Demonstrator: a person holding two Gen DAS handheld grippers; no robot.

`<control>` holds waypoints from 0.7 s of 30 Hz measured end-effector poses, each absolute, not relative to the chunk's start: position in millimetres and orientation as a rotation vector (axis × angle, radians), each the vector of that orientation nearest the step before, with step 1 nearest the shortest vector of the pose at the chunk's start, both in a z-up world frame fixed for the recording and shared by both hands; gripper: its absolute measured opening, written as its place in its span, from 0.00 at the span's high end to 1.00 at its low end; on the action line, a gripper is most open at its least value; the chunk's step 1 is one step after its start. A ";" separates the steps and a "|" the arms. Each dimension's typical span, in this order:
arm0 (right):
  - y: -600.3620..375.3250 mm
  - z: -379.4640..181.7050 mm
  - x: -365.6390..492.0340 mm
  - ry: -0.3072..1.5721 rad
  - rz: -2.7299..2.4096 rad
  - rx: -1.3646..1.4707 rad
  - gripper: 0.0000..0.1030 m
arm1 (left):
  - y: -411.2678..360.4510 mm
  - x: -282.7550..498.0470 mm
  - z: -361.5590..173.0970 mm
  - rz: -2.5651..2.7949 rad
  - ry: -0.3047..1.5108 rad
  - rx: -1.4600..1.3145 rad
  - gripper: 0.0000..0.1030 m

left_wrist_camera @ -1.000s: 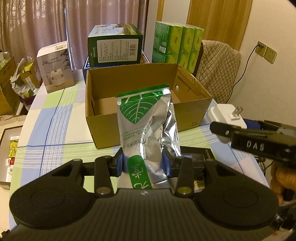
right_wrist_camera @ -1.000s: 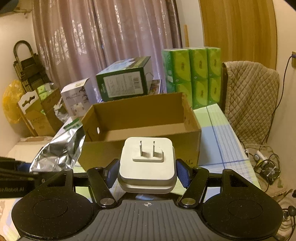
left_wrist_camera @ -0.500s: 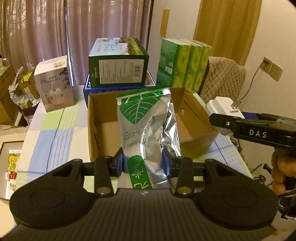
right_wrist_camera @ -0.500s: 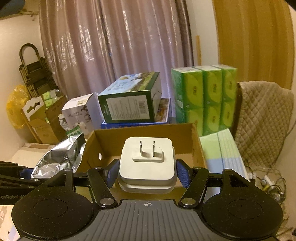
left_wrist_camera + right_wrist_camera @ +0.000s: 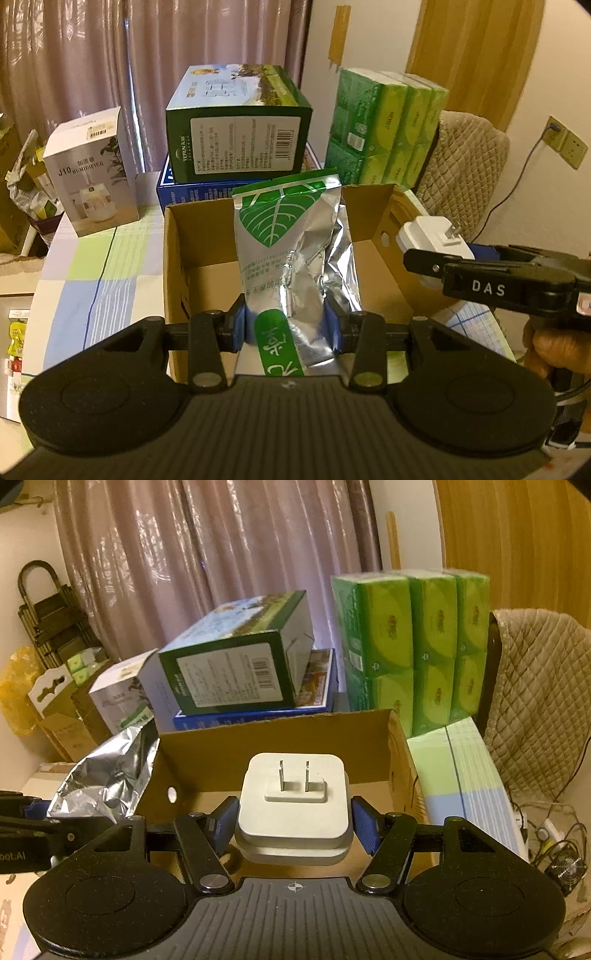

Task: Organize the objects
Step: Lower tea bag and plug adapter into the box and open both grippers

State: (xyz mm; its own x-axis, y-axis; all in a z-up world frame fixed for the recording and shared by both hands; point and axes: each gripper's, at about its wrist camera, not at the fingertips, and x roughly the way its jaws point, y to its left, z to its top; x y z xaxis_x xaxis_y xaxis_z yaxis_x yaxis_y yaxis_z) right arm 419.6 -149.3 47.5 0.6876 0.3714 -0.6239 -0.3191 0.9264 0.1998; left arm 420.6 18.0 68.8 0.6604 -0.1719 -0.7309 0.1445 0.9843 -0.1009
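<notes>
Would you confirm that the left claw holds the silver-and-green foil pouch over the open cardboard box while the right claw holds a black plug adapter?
Not quite: the plug adapter is white, as the right wrist view shows. The rest stands.

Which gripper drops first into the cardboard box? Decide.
Probably left. The left gripper holds the foil pouch over the middle of the cardboard box; the right gripper holds the white charger beside the box's right wall.

Left gripper (image 5: 285,326), right gripper (image 5: 294,825): jaws clamped.
</notes>
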 end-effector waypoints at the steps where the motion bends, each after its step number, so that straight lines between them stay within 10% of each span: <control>1: -149.8 45.2 422.8 0.717 0.385 0.080 0.40 | 18.4 424.4 66.6 -0.176 0.834 -0.039 0.65; 21: -145.9 12.9 445.7 0.753 0.377 0.083 0.40 | 26.5 451.9 50.6 -0.096 0.787 -0.026 0.47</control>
State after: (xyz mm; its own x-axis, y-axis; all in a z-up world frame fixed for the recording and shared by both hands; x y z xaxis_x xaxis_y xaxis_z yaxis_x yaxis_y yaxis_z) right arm 445.7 -145.9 12.9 0.6657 0.3631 -0.6519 -0.3044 0.9298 0.2071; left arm 451.9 26.5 50.6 0.7015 -0.0961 -0.7061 0.0765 0.9953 -0.0595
